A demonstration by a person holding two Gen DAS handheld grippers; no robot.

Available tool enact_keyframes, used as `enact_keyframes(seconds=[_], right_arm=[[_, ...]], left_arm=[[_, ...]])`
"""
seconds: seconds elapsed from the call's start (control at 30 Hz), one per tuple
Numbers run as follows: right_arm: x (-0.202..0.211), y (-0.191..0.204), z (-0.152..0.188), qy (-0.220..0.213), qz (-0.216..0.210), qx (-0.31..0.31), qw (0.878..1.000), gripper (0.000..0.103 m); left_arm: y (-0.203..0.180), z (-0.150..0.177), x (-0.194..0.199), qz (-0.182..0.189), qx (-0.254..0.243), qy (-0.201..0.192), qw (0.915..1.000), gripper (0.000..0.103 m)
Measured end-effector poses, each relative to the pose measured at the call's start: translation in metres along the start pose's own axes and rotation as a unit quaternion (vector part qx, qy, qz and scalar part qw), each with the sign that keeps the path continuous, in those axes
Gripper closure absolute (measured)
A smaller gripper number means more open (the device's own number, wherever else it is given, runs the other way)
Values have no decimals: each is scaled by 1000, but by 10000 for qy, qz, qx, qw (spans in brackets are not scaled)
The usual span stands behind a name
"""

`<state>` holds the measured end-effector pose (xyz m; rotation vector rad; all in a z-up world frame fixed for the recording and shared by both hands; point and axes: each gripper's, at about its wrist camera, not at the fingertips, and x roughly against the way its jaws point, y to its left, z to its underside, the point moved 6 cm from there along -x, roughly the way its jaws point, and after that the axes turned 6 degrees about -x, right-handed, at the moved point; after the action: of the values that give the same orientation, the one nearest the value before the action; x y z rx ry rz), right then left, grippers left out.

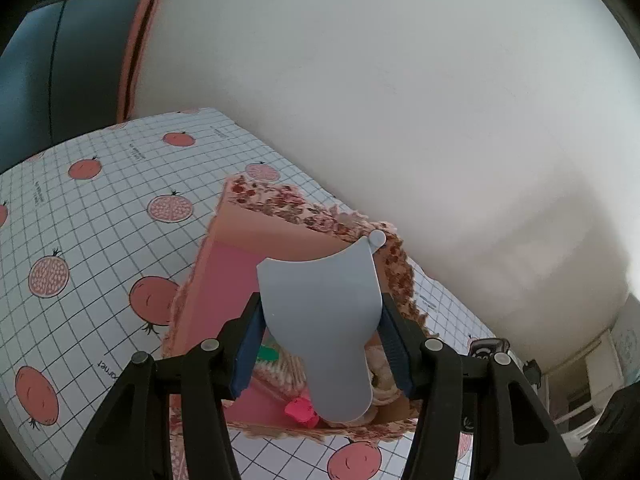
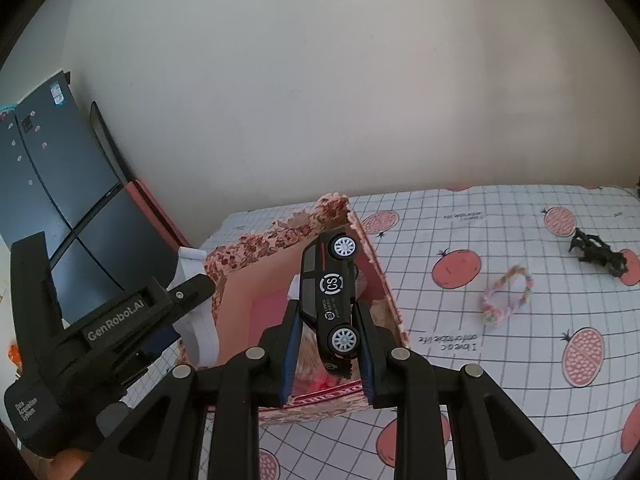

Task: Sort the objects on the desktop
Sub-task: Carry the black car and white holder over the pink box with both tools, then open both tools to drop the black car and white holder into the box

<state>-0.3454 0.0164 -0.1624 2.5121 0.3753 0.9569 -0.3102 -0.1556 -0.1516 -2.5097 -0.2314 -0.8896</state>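
Toy car (image 2: 331,300) sits clamped in right tool (image 2: 328,344) above box (image 2: 280,236).

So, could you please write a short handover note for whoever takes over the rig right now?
Left gripper: shut on a grey scoop, held over the open floral box.
Right gripper: shut on a black toy car, also above the box.
Done: a few small things already lie in the box, among them a pink piece.
Left: drop the scoop and the car in, then fetch the pastel bracelet and the black figure from the tablecloth.
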Motion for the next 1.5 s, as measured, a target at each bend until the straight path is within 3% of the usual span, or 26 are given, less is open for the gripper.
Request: enact_keyframes(seconds=[0.4,0.93,1.5], right_arm=[[-20,10,11,166,-42,72,9998,75],[-37,4,24,414,99,-16,9991,75],[-43,0,27,493,151,-50,9987,75]], left_arm=[[15,3,-7,-64,100,165,9998,46],[29,22,-28,-276,252,836,9958,46],[32,31,-37,-306,281,1057,9935,47]])
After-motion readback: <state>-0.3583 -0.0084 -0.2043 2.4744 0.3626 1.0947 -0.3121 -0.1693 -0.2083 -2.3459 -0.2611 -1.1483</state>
